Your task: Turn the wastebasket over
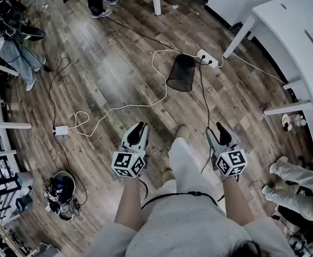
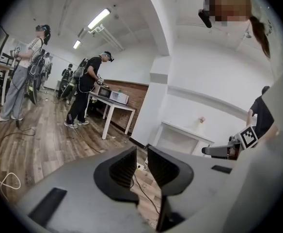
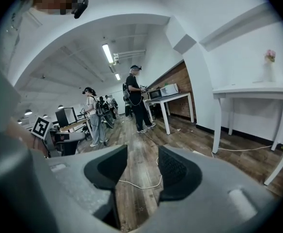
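The wooden floor [image 1: 108,74] fills the head view; a white table [image 1: 285,31] stands along its right edge, one leg coming down near the power strip; bystanders stand at the floor's far and left edges, and another person's legs [image 1: 293,178] show at the right edge

The person holding the tools stands at the near edge, both forearms stretched forward; the wastebasket [image 1: 181,73], black mesh, sits on the floor ahead of them, toward the far side and a little right of the middle, its wider end toward the person and its narrower end just beside the power strip [image 1: 207,58]; whether it stands on end or lies tilted cannot be told; it is well apart from both grippers

The left gripper [image 1: 139,128] is held out low over the floor; in the left gripper view [image 2: 141,166] its jaws stand only a narrow slit apart with nothing between them, just floor and a dark cable beyond; the right gripper [image 1: 221,128] is level with it on the other side of the person's knee; in the right gripper view [image 3: 143,171] its jaws stand clearly wider apart, also empty, bare boards showing through the gap

A white cable [image 1: 156,84] loops across the floor from the power strip past the wastebasket's left side to a small white adapter [image 1: 60,130] near the left edge
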{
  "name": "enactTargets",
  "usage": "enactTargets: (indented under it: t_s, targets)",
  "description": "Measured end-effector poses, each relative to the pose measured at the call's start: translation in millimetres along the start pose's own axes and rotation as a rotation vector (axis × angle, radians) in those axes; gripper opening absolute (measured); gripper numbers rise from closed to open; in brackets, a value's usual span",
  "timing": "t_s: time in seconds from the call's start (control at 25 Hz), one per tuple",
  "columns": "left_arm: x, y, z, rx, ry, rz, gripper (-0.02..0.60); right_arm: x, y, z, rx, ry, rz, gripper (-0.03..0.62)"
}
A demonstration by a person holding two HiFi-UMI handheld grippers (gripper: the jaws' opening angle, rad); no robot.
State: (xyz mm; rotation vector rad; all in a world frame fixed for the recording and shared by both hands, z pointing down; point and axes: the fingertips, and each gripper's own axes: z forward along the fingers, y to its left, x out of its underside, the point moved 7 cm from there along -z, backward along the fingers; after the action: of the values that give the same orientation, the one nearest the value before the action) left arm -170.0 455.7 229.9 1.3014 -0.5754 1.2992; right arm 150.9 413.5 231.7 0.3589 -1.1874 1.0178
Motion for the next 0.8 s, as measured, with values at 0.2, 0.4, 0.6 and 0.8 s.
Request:
enactTargets:
  t_s: [0.2, 0.4, 0.6, 0.8]
  targets:
    - [3, 20, 61, -0.025, 0.070, -0.032, 0.127, -2, -43, 47, 0.013, 0.064, 0.041, 0.195]
    - [1, 37, 117, -0.036, 0.129, -0.035, 0.144, -1, -85, 83, 0.038, 0.121, 0.077, 0.199]
    - [-7, 54, 169, -0.040, 0.152, -0.028, 0.144, -3, -119, 117, 0.045, 0.158, 0.087, 0.201]
    - [-3, 61, 217, -0.014, 0.154, -0.014, 0.144, 8, -151, 147, 0.036, 0.178, 0.124, 0.201]
